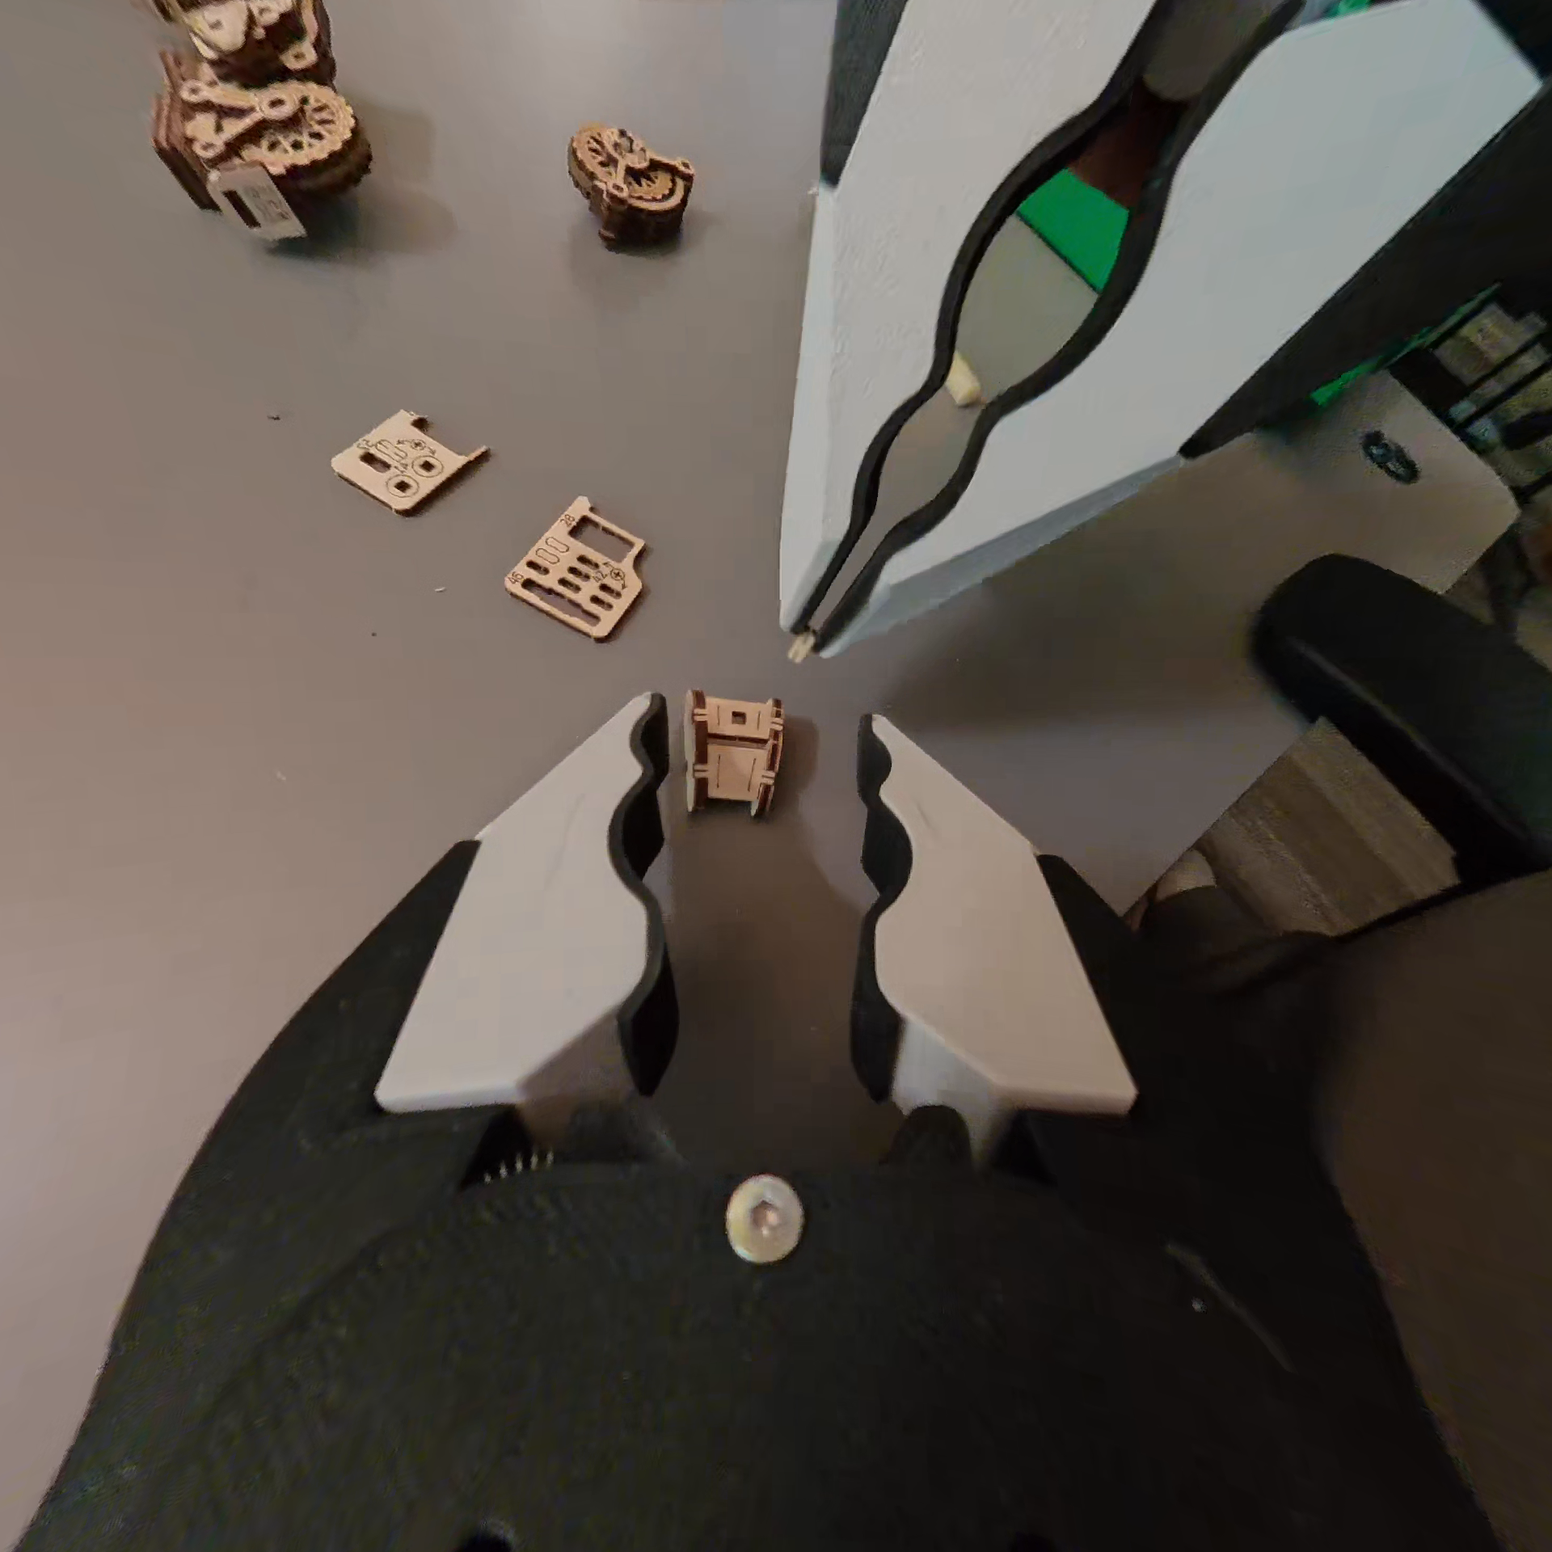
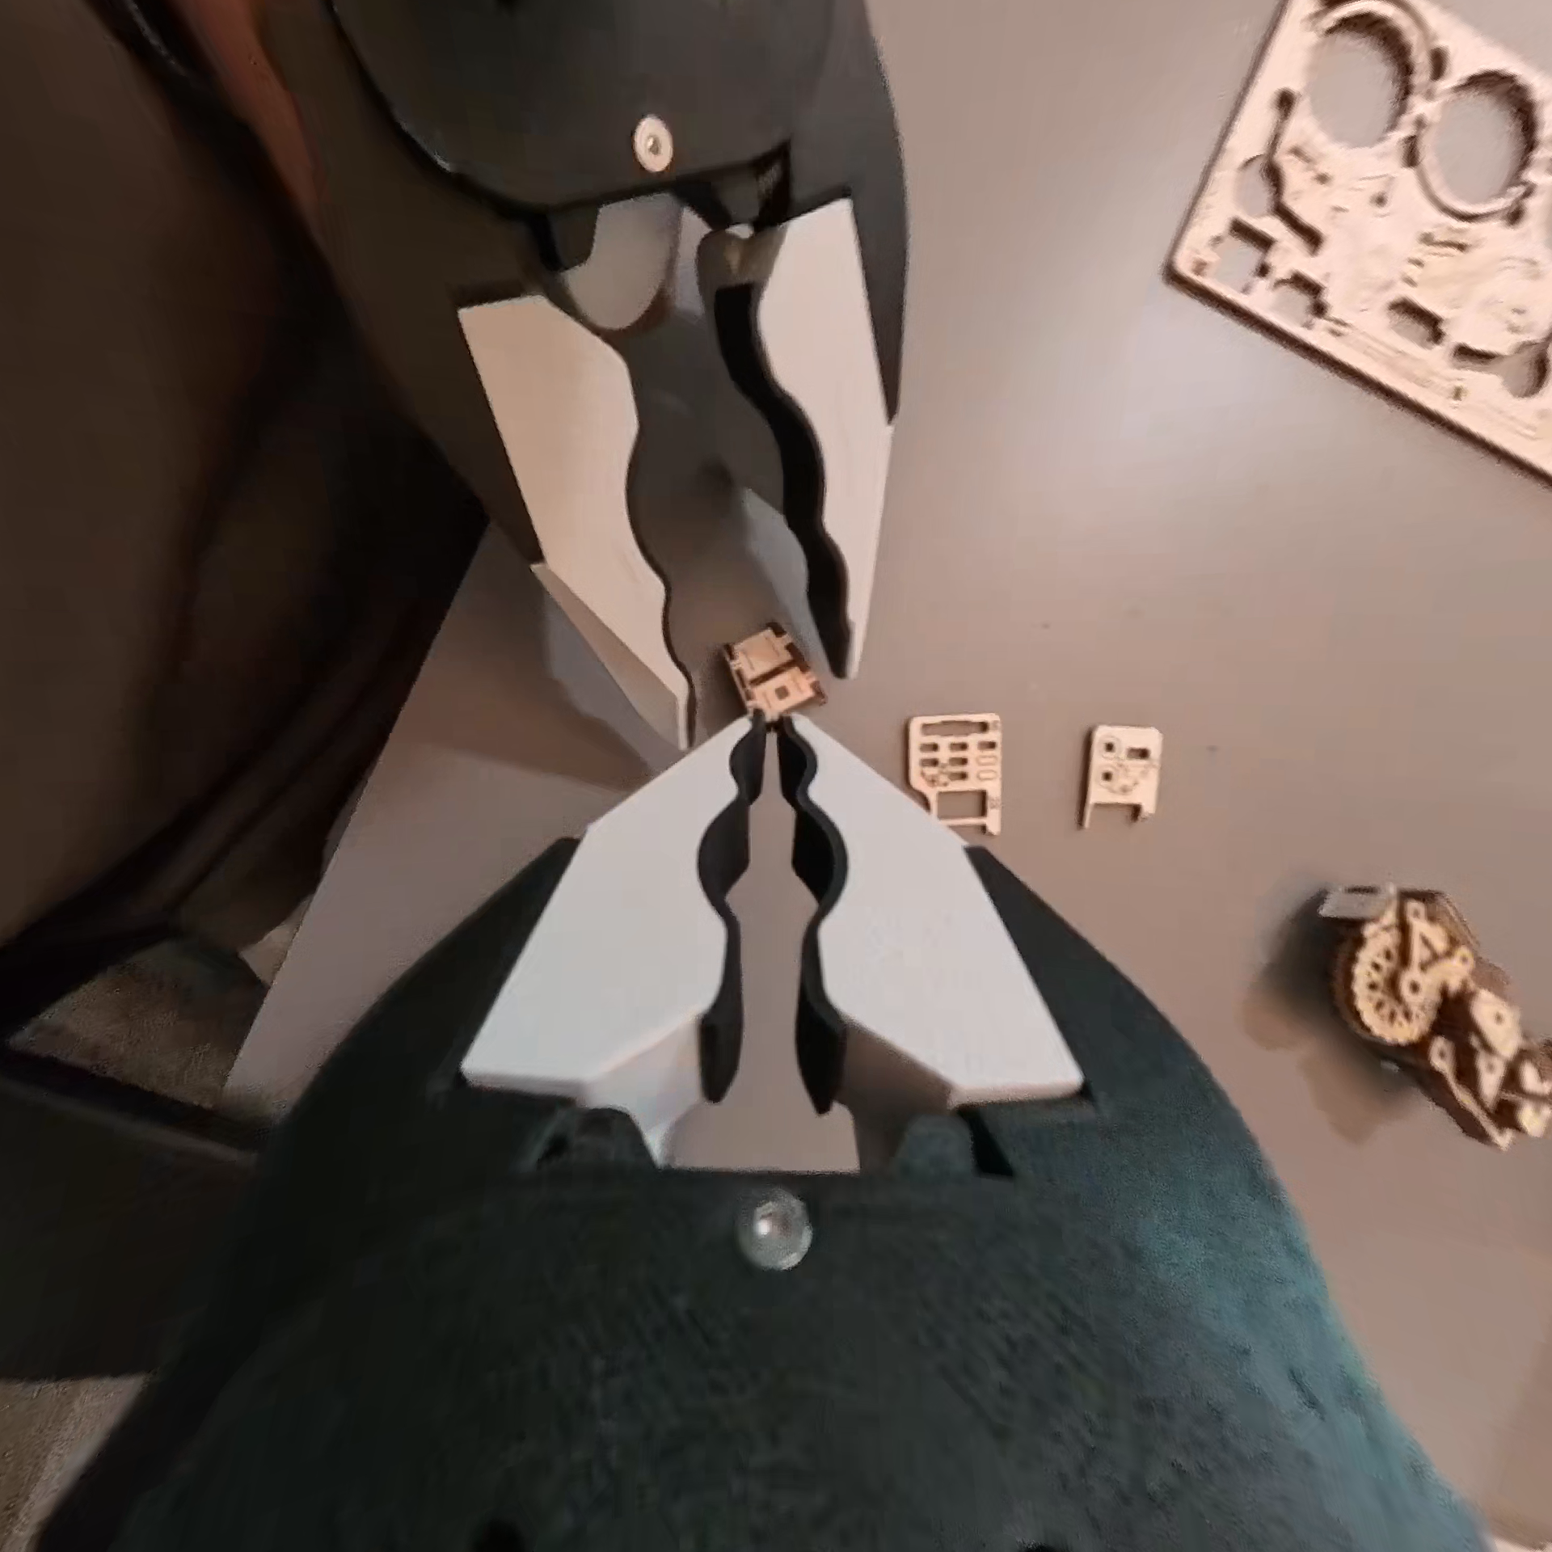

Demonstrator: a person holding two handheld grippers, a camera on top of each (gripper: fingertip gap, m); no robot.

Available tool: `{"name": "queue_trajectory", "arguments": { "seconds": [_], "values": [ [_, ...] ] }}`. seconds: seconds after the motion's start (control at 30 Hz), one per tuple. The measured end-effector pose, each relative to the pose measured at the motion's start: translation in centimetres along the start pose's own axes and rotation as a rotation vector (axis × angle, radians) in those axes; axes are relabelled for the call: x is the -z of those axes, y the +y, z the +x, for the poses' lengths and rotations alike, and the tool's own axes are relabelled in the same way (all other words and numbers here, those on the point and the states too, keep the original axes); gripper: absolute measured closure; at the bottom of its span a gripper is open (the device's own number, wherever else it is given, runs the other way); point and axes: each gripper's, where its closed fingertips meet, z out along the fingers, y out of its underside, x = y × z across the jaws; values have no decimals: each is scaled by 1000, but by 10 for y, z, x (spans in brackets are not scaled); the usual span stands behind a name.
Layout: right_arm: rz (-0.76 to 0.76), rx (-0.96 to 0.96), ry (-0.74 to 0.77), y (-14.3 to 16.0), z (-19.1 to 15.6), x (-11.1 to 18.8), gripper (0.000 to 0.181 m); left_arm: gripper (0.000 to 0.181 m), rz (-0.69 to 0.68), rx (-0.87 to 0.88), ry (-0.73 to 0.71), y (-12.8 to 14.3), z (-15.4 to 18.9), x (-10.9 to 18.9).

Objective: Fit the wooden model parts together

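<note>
A small wooden box assembly (image 1: 735, 752) stands on the grey table (image 1: 252, 756) between the fingertips of my open left gripper (image 1: 760, 722), nearer the left finger and touching neither. My right gripper (image 1: 806, 638) comes in from the upper right, shut on a small pale wooden peg (image 1: 796, 648) that sticks out of its tips just above the box. In the right wrist view my right gripper (image 2: 768, 735) points at the box (image 2: 777, 684), with the left gripper (image 2: 764, 697) open around it from above.
Two flat wooden plates (image 1: 407, 462) (image 1: 579, 567) lie left of the box. Assembled gear models (image 1: 630, 180) (image 1: 260, 143) stand farther back. A punched-out wooden sheet (image 2: 1386, 210) lies at the far side. A black chair (image 1: 1386, 672) stands past the table edge on the right. My left and right fingertips are right by each other.
</note>
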Motion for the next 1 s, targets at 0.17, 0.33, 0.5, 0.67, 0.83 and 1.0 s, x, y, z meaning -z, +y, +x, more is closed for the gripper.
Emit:
{"name": "queue_trajectory", "arguments": {
  "seconds": [0.17, 0.33, 0.5, 0.67, 0.83, 1.0],
  "values": [
    [-120, 78, -27, 3, -1, -11, 180, 142, 7, -57, -94, 0, -8, 0],
    [-155, 117, -41, 6, 1, -16, 180, 148, 19, -29, -65, 3, -6, 5],
    [-169, 151, -55, 4, 5, -15, 180, 153, 9, -69, -82, 6, -7, 6],
    [-182, 211, -99, 5, 6, -15, 180, 157, 3, -49, -69, 5, -7, 5],
    [-185, 265, -140, 4, 6, -18, 180, 163, 3, 6, -13, 5, -6, 7],
    [-203, 307, -178, 3, 5, -20, 180, 163, -3, 6, -10, 5, -6, 6]
  ]
}}
